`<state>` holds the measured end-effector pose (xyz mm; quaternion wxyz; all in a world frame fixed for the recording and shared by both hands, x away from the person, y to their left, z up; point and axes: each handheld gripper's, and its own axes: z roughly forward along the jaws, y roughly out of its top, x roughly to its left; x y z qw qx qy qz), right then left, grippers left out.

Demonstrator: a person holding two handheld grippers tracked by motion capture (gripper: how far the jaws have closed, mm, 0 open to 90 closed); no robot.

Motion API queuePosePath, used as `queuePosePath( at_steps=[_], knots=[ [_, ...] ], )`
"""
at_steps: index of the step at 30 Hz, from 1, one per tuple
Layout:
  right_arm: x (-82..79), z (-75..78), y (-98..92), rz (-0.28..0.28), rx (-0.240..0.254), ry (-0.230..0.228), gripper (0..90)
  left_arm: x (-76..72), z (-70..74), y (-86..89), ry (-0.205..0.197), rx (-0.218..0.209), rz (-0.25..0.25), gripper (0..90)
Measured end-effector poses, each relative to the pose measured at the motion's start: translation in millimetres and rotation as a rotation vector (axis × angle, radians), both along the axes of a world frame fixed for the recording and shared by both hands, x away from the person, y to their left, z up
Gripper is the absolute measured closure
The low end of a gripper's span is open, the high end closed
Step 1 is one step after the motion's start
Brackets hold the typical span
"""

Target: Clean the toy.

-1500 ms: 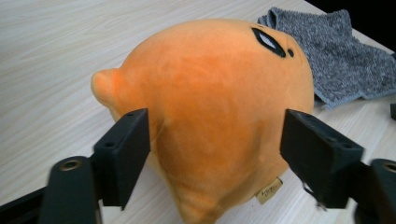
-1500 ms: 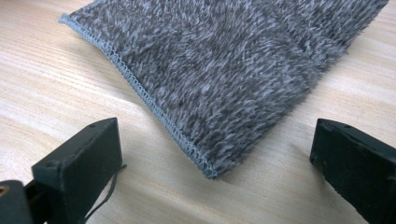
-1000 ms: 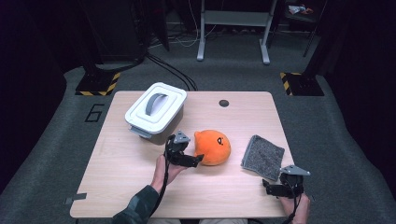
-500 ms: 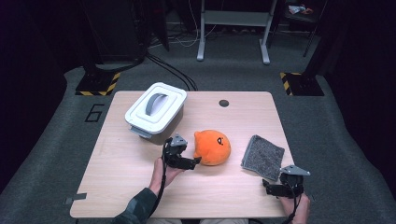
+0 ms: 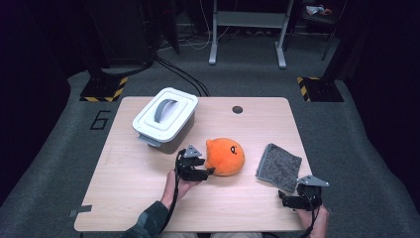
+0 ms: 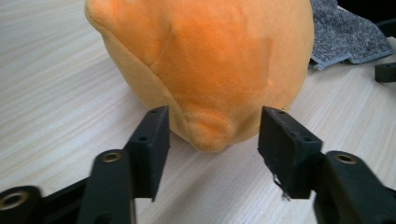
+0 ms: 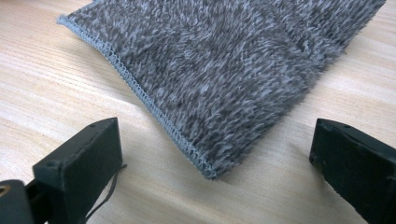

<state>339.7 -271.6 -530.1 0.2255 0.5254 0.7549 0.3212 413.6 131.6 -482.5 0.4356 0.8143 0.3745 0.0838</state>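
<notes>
Currently, the orange plush toy lies on the worktop between the white lidded box and the grey cloth. The grasp step is judged to be in hand: the left hand-held gripper has just been closing, its jaws flanking the toy's small nub, left pad touching, right apart. Further closing is called for before lifting. The right hand-held gripper is held wide apart before the cloth's corner.

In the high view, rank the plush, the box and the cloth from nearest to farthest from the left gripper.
From the left gripper:
1. Plush, just right of its jaws.
2. Box, behind it, toward the far left.
3. Cloth, off to the right, past the plush.
</notes>
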Motion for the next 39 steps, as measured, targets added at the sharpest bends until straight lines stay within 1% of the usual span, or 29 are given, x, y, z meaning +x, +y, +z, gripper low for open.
queuePosePath(
  at_steps=[1, 2, 4, 5, 6, 7, 9, 11, 12, 14, 15, 16, 17, 19, 21, 22, 24, 25, 26, 28, 29, 30, 32, 33, 34, 38, 39],
  knots=[
    [0.0, 0.0, 0.0, 0.0, 0.0, 0.0, 1.5, 0.6, -1.1, -0.1, -0.005, 0.006, 0.0, 45.6],
    [0.0, 0.0, 0.0, 0.0, 0.0, 0.0, 1.6, 0.1, -1.8, -0.9, 0.006, -0.002, -0.001, 48.6],
    [-0.1, 0.0, -0.1, -0.002, -0.001, -0.001, 1.6, 0.1, -2.9, -2.1, -0.011, 0.014, 0.0, 53.3],
    [-0.3, 0.1, 0.1, -0.005, 0.001, 0.002, 1.6, -0.6, -3.3, -3.2, 0.0, 0.004, 0.003, 55.8],
    [-0.3, 0.1, 0.1, -0.006, 0.001, 0.001, 1.6, -0.3, -3.1, -3.3, -0.008, 0.012, -0.001, 57.8],
    [-0.3, 0.1, 0.0, -0.006, 0.001, 0.002, 1.7, -0.7, -3.0, -3.9, -0.008, 0.012, 0.002, 60.1],
    [-0.4, 0.2, 0.0, -0.007, 0.001, 0.001, 1.9, -0.9, -2.5, -5.1, -0.008, 0.018, -0.007, 64.5],
    [-0.4, 0.4, -0.2, -0.007, 0.001, 0.003, 2.2, -0.8, -1.8, -5.5, -0.018, 0.044, -0.015, 67.5],
    [-0.3, 0.8, -0.2, -0.002, 0.006, 0.005, 2.3, -0.7, -1.7, -5.6, -0.019, 0.048, -0.017, 69.2],
    [-0.6, 2.0, -1.7, 0.008, 0.012, 0.008, 2.0, -0.8, -1.6, -5.8, -0.016, 0.043, -0.017, 71.4],
    [-0.6, 3.3, -2.1, 0.007, 0.026, 0.012, 2.1, -0.6, -1.7, -5.8, -0.018, 0.041, -0.019, 72.3],
    [-1.7, 4.8, -3.7, 0.005, 0.046, 0.005, 2.9, -0.1, -1.7, -5.5, -0.023, 0.048, -0.023, 73.2],
    [-2.9, 6.7, -4.8, -0.001, 0.062, 0.005, 3.1, -0.4, -1.9, -5.7, -0.018, 0.043, -0.024, 73.7],
    [-3.0, 13.2, -5.6, -0.008, 0.071, 0.0, 3.1, -0.1, -2.3, -5.4, -0.023, 0.047, -0.027, 74.8],
    [-0.2, 21.0, -4.6, 0.001, 0.075, -0.012, 3.1, 0.2, -2.8, -4.8, -0.026, 0.043, -0.03, 75.7],
    [1.4, 25.5, -3.3, 0.005, 0.071, -0.016, 3.3, 0.4, -2.7, -4.4, -0.032, 0.052, -0.034, 76.1],
    [7.6, 33.4, 0.3, 0.005, 0.066, -0.028, 3.4, 0.2, -2.7, -4.4, -0.032, 0.052, -0.034, 76.5],
    [10.5, 35.8, 1.8, 0.007, 0.062, -0.03, 3.4, 0.2, -2.4, -4.2, -0.038, 0.06, -0.039, 76.7],
    [16.5, 38.8, 3.9, 0.01, 0.052, -0.032, 3.3, 0.0, -2.6, -4.5, -0.041, 0.059, -0.039, 76.8],
    [28.6, 41.3, 7.6, 0.013, 0.044, -0.02, 3.0, 0.5, -2.7, -4.2, -0.04, 0.057, -0.042, 76.8],
    [32.5, 41.7, 9.2, 0.009, 0.044, -0.014, 2.9, 0.9, -2.6, -3.7, -0.04, 0.06, -0.045, 76.8],
    [38.0, 41.5, 10.7, 0.018, 0.031, -0.007, 2.5, 0.8, -2.7, -3.9, -0.035, 0.054, -0.044, 76.8],
    [48.8, 41.2, 14.6, 0.022, 0.02, 0.009, 2.1, 1.5, -2.6, -3.5, -0.039, 0.059, -0.054, 76.8],
    [54.0, 41.1, 16.6, 0.019, 0.019, 0.019, 2.0, 1.3, -2.6, -3.8, -0.033, 0.055, -0.051, 76.7],
    [57.7, 40.8, 17.9, 0.019, 0.019, 0.02, 2.1, 2.1, -2.5, -3.0, -0.03, 0.06, -0.057, 76.7],
    [76.6, 35.9, 25.4, -0.004, 0.028, 0.071, 3.1, 4.1, -2.3, -1.9, -0.018, 0.051, -0.058, 76.6],
    [80.4, 34.4, 26.7, 0.002, 0.026, 0.075, 3.8, 4.5, -2.5, -2.0, -0.022, 0.047, -0.059, 76.6]
  ],
)
